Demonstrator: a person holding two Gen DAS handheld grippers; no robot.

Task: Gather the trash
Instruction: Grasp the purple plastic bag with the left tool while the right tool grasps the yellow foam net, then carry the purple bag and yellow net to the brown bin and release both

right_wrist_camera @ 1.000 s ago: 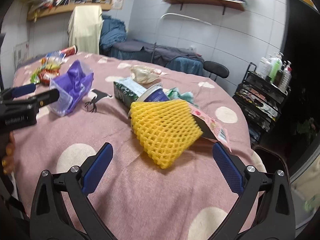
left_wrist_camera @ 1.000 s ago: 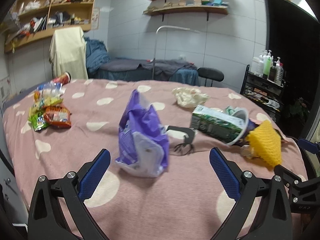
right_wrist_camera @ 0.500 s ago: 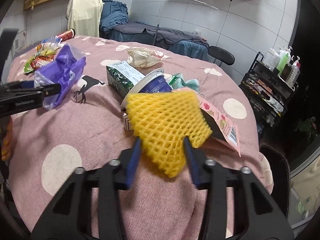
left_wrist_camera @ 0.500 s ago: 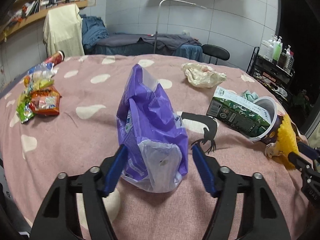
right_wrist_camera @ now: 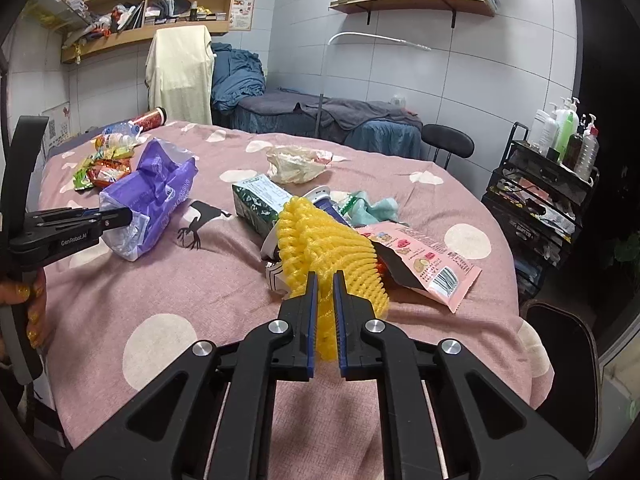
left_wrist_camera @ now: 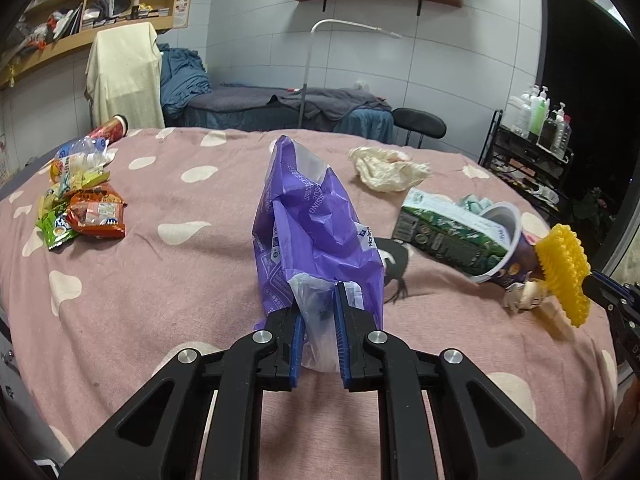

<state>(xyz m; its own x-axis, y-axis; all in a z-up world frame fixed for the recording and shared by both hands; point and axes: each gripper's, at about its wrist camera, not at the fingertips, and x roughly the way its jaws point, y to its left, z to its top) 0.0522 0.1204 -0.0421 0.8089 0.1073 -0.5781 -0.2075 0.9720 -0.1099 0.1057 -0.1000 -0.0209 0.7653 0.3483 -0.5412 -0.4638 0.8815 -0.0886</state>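
Trash at frame centre is clamped: purple bag (left_wrist_camera: pixel 316 232) by the left gripper (left_wrist_camera: pixel 318 320), yellow foam net (right_wrist_camera: pixel 324 256) by the right gripper (right_wrist_camera: pixel 325 300); both judged light, soft, best pinched at edges.

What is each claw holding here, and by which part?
Left claw pinches the purple bag by its clear near end. Right claw pinches the yellow foam net by its near edge.

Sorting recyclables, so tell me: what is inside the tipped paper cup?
A green carton sticks out of the paper cup; its far end lies outside on the cloth. The cup's bottom interior is hidden.
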